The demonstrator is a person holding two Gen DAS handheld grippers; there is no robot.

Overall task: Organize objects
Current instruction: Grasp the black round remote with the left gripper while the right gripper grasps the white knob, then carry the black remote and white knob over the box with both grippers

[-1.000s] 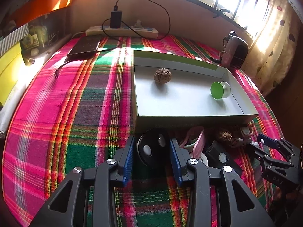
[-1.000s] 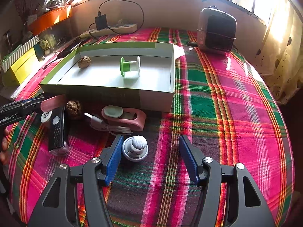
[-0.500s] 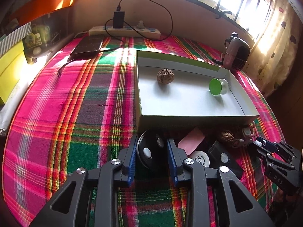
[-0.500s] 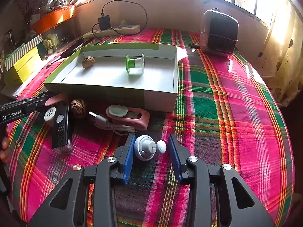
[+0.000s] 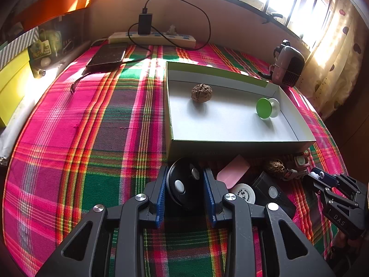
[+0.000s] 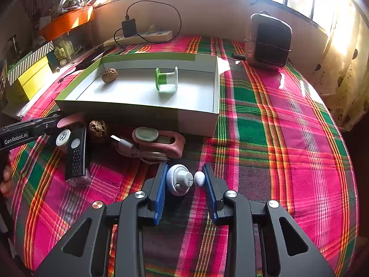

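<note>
Left hand-held gripper (image 5: 185, 184) level, clamped on black disc (image 5: 182, 184); right hand-held gripper (image 6: 185, 179) clamped on white knob (image 6: 178, 182).

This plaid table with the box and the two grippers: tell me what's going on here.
A person is sorting small items into the open box. The left gripper is shut on a black disc just in front of the box. The right gripper is shut on a small white gadget. A walnut and a green spool already lie in the box. Another walnut, a pink case and a black stick wait on the cloth.
</note>
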